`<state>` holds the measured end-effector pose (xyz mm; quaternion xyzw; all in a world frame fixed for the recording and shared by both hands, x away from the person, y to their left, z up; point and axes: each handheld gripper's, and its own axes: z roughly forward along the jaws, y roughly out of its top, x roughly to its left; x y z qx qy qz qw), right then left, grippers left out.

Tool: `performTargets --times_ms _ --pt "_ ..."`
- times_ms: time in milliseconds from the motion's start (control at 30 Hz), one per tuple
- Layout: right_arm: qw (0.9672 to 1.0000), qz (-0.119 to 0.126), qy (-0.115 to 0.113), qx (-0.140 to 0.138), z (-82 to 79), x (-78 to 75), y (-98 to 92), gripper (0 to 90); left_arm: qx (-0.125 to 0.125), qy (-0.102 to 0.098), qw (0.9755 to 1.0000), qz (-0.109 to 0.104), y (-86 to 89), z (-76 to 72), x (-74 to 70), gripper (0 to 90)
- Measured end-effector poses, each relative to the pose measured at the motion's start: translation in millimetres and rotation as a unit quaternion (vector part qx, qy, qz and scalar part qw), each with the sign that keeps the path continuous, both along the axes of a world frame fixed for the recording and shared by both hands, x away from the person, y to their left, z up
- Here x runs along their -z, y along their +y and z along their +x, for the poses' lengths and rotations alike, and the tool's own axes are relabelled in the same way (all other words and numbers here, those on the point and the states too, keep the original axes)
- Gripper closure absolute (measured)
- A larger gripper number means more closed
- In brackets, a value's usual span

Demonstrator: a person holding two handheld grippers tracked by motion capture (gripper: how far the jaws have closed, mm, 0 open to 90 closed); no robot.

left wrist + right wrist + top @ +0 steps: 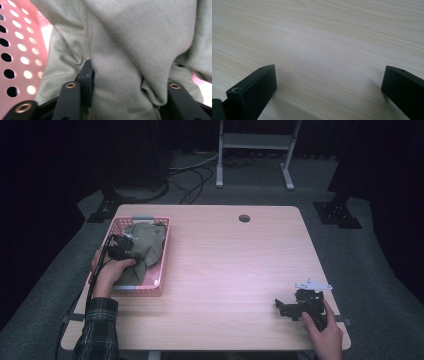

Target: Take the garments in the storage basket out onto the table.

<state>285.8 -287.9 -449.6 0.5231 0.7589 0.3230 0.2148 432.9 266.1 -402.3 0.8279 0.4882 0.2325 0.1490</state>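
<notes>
**Clerk:** Left gripper (pixel 126 246), item one: down inside the pink basket (pixel 165 251) at the desk's left side, jaws clamped on a thick fold of the olive-green cloth (pixel 147 245). In the left gripper view the fabric (pixel 120 62) bulges between the two black jaws and creases where they press in, so this reads as a firm pinch.

**Checker:** Why grip there?

**Clerk:** Likely because the cloth lies heaped, and a raised fold gives the jaws something to bite; a flat patch would slip. Cloth location: crumpled in the basket, covering most of its floor, one edge lapping the right wall.

**Checker:** Item two?

**Clerk:** Right gripper (pixel 281 307), near the front right corner of the desk (pixel 235 270), jaws spread wide with bare wood between them, holding nothing. Probably parked there to stay out of the way, ready to take a corner once the cloth comes over.
</notes>
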Motion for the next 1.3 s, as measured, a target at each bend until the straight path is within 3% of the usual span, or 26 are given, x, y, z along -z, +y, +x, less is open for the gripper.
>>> performTargets --times_ms 267,400,667,1300 --pt "1.0000 0.000 0.000 0.000 0.0 0.0 0.0 0.0 -0.004 0.000 1.0000 -0.008 1.4 0.3 -1.1 56.8" --pt "1.0000 0.000 0.000 0.000 0.0 0.0 0.0 0.0 -0.014 -0.001 0.9995 -0.028 5.0 0.6 -2.1 56.9" --pt "1.0000 0.000 0.000 0.000 0.0 0.0 0.0 0.0 -0.017 0.002 0.9993 -0.035 6.1 -0.4 -5.0 57.2" --pt "1.0000 0.000 0.000 0.000 0.0 0.0 0.0 0.0 -0.029 0.002 0.9968 -0.074 12.4 -3.0 -10.2 57.6"
